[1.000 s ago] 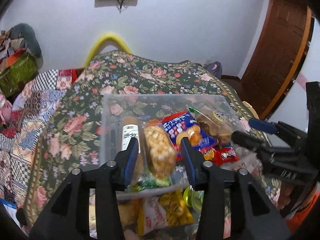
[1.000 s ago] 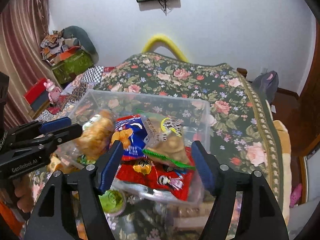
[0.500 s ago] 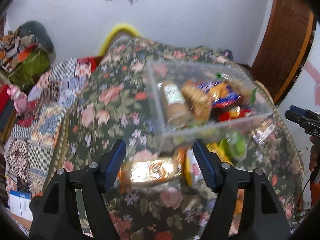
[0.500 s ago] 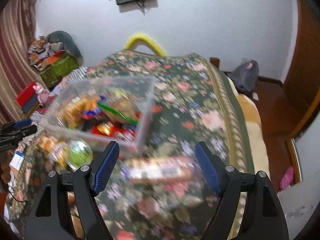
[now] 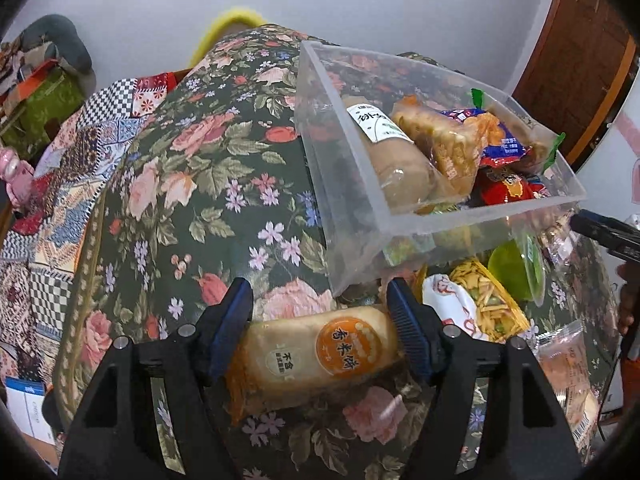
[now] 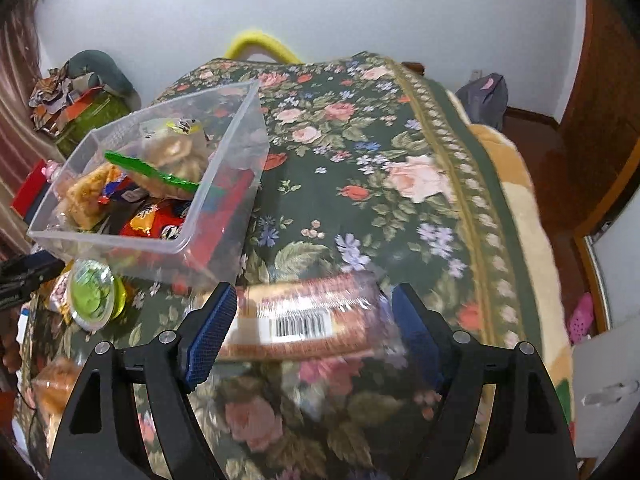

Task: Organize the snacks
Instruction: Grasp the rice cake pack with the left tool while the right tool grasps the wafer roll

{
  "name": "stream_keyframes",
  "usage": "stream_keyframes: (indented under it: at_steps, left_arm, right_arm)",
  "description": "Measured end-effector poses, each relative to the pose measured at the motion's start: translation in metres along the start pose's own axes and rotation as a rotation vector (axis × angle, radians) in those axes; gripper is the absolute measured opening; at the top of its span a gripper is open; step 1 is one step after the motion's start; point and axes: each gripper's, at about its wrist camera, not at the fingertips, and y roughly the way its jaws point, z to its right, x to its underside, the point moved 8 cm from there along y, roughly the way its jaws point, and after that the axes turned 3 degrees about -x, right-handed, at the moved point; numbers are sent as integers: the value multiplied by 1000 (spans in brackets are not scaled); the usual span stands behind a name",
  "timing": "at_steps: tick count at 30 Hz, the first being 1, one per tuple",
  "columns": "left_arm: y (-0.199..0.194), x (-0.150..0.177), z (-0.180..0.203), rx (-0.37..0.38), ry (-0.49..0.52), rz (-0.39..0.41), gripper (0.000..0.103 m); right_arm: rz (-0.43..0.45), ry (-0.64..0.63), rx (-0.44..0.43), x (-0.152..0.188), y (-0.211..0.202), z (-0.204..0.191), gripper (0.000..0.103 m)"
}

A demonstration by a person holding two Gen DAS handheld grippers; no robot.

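Two grippers are shown above a bed covered by a floral bedspread (image 5: 192,184). Left gripper (image 5: 320,320): the blue-padded jaws are spread wide, and a pale snack packet with an orange round label (image 5: 320,350) is framed between them, lying on the bedspread; contact between the pads and the packet cannot be confirmed. Right gripper (image 6: 314,330): the jaws are likewise spread apart, and a long brown packet bearing a barcode (image 6: 304,322) lies crosswise between them on the cloth, blurred, so that touching cannot be judged. A clear plastic bin (image 5: 340,184) is seen standing on the bedspread beyond the left gripper, and in it are held a pale roll with a white label (image 5: 394,152), a blue packet (image 5: 500,140) and a red packet (image 5: 508,190). Just beside the bin's near wall, outside it, a green jelly cup (image 5: 516,270) and a yellow-and-white snack bag (image 5: 476,304) are seen on the cloth. A yellow curved bar (image 6: 260,42) is visible at the far end of the bed.
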Motion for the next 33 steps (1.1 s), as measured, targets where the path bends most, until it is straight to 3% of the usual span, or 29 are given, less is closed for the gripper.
stream_keyframes:
  at_steps: [4,14,17,21,24,27,29,33]
  left_arm:
    - [-7,12,3,13,6,-7,70]
    - [-31,54,11,66,-30,-42,70]
    - [-37,62,13,75,-34,-53,70]
    - [-49,64,9,19,-37,-29,70]
    - [-60,65,5,-7,-27,-1,70]
    - [-64,69,5,-15,22,5,76]
    - [-62,71,7,-16,58,2,87]
    - [-52,76,15,6,119,-13,93]
  right_arm:
    - [3,-47,0,9,-4,-10,79]
    - [-59,-106,-117,54,-29,-41,80]
    - [-66,-153,-117,61,-37,-51,78]
    - [-19,-199,-54,48,-43,-52,78]
    - [-27,-227,-52,38,-33,-53,84]
    - [-73,-272,-53,35,-17,-56,85]
    - [-103,-283,-45,36,-6,-55,85]
    - [-131,-279,-60,39,7,-54,85]
